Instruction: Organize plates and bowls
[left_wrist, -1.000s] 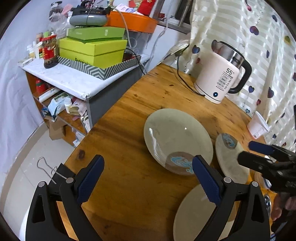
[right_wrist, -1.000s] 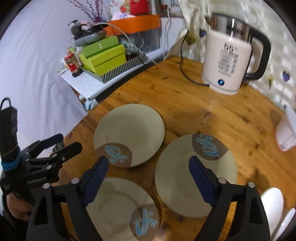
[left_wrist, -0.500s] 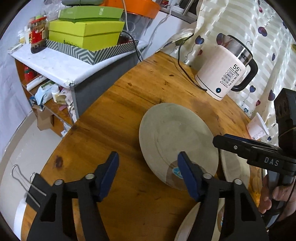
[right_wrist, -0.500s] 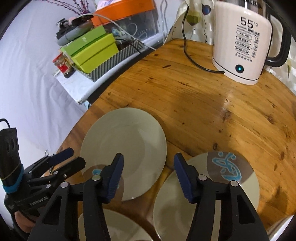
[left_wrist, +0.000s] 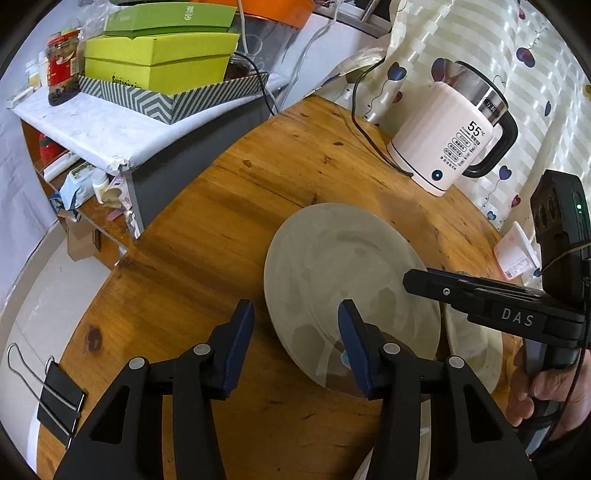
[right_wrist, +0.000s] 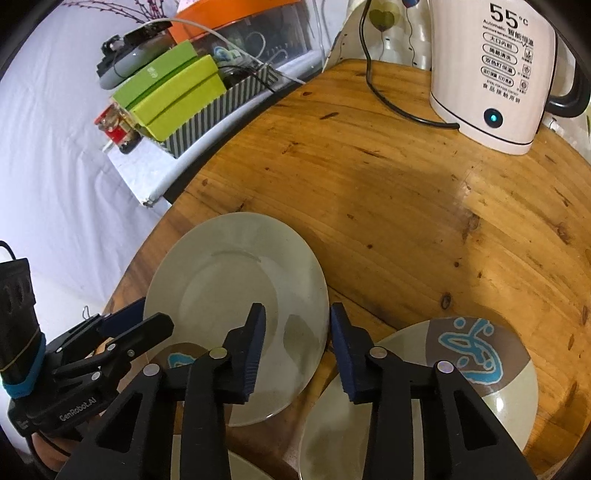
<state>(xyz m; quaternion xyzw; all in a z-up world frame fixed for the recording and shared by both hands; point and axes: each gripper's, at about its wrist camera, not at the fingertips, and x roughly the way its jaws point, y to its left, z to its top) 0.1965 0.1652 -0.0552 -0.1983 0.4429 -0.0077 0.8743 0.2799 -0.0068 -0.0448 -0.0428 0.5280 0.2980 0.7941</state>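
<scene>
A pale green plate (left_wrist: 343, 280) with a brown and blue patch lies on the round wooden table (left_wrist: 229, 206). My left gripper (left_wrist: 295, 317) is open with its jaws astride the plate's left near rim. My right gripper (right_wrist: 295, 325) is open astride the right rim of the same plate (right_wrist: 236, 288). A second plate (right_wrist: 461, 387) lies to the right. A third plate (right_wrist: 207, 465) shows at the bottom edge. The right gripper also shows in the left wrist view (left_wrist: 417, 277), and the left gripper in the right wrist view (right_wrist: 147, 317).
A white electric kettle (left_wrist: 454, 140) with its black cord stands at the back of the table. A shelf with green boxes (left_wrist: 159, 62) stands left of the table. A white cup (left_wrist: 517, 251) sits at the far right. A binder clip (left_wrist: 55, 398) grips the table's near-left edge.
Both grippers have moved forward and down onto the same plate from either side. Their jaws have narrowed but stay open.
</scene>
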